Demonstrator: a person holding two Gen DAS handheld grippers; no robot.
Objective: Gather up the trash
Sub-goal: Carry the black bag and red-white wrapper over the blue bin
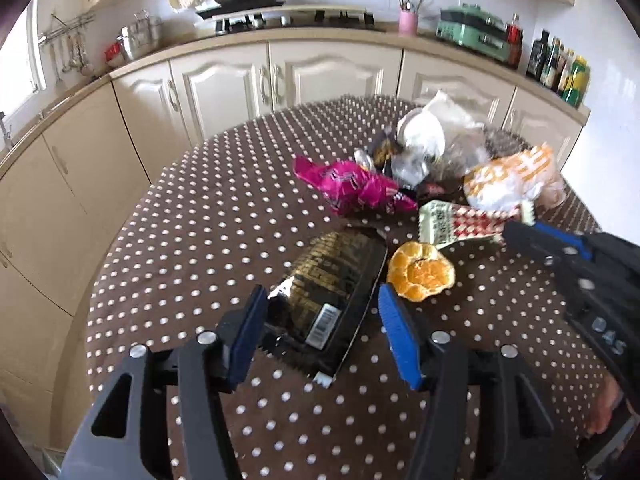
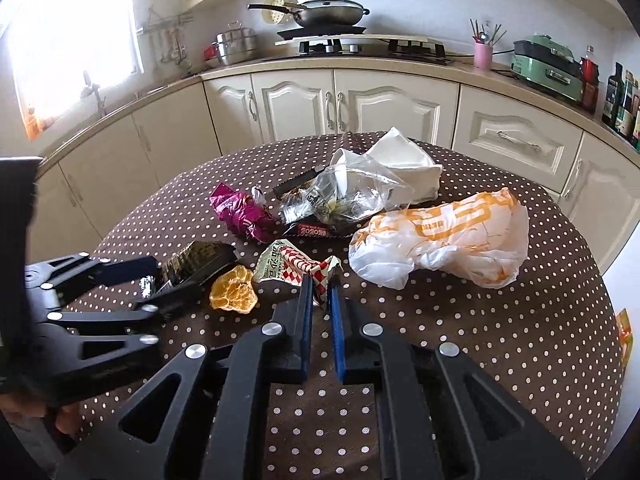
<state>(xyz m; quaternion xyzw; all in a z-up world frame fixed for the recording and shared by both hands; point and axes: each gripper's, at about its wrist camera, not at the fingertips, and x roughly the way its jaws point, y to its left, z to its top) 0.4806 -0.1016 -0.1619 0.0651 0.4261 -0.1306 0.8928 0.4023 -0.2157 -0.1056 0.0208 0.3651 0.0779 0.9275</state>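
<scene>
Trash lies on a brown polka-dot table [image 1: 192, 240]. My left gripper [image 1: 322, 300] is open, its jaws on either side of a black and gold wrapper [image 1: 332, 280], also in the right wrist view [image 2: 196, 262]. My right gripper [image 2: 319, 284] is shut on the end of a red-checked wrapper [image 2: 294, 266], which shows in the left wrist view [image 1: 460, 224]. An orange peel [image 1: 420, 270] lies between them. A pink wrapper [image 1: 352, 188], a clear plastic bag [image 2: 352, 196] and a white and orange bag [image 2: 440, 236] lie farther back.
White napkins or paper [image 2: 408, 164] sit at the far side of the table. Cream kitchen cabinets [image 2: 360, 104] with a stove [image 2: 360, 46] and wok [image 2: 324, 12] stand behind. Bottles [image 1: 560, 68] line the counter at right. The table edge [image 2: 612, 320] drops off at right.
</scene>
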